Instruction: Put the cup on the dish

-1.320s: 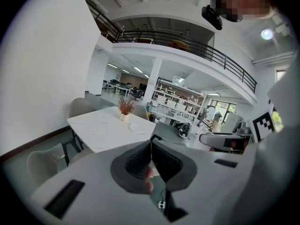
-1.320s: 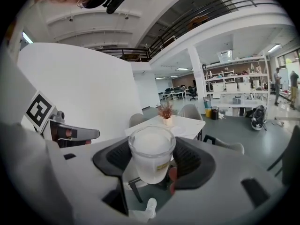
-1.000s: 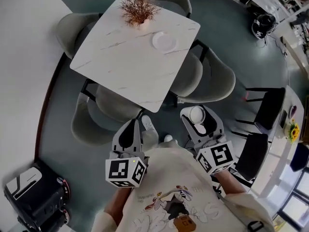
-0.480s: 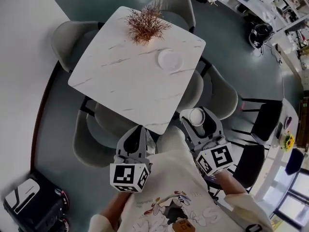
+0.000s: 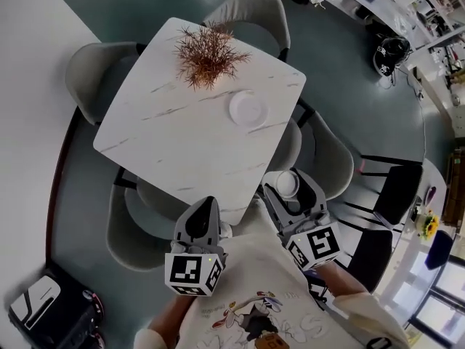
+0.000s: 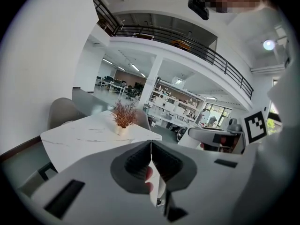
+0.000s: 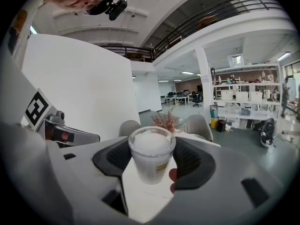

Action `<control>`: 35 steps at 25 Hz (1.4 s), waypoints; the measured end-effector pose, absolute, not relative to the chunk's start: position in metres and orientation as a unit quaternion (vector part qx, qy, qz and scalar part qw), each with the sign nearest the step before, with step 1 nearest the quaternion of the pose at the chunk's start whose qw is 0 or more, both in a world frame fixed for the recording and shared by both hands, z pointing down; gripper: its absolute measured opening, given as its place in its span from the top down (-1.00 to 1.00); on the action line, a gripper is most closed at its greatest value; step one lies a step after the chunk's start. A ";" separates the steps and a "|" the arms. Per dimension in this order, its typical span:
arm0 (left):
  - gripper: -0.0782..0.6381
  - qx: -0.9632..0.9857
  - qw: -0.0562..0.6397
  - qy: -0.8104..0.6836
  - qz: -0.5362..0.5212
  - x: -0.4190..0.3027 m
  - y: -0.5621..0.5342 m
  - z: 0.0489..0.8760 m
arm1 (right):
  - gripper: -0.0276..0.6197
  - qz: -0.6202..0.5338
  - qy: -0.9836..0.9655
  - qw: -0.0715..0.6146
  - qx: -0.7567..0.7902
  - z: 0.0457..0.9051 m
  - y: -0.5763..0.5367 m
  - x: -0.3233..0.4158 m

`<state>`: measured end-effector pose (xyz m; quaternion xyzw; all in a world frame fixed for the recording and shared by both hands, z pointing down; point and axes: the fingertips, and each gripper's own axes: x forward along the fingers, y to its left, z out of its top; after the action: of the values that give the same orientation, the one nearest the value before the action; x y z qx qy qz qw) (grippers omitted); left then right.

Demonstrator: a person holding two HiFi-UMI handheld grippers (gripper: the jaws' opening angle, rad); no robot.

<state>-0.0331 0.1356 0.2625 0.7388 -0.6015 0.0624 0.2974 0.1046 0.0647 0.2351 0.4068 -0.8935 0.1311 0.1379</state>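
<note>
Big white marble table (image 5: 182, 144) with a dried plant (image 5: 205, 53) on it and the white dish (image 5: 247, 109) near its right edge. The right gripper (image 7: 151, 162) hangs just off the table's near corner. Its jaws are clamped on the frosted cup (image 7: 151, 153), which is upright between the pads and well apart from the dish. The left gripper (image 6: 151, 159) is pinched together on nothing.
</note>
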 end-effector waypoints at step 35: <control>0.76 0.706 0.270 -0.648 0.088 -0.025 -0.047 0.329 | 0.08 0.115 -0.926 0.150 0.326 0.327 -0.124 0.080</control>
<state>-0.0248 -0.0471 0.3290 0.7064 -0.6483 0.0884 0.2698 0.0798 -0.1237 0.3266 0.3264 -0.9262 0.1148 0.1500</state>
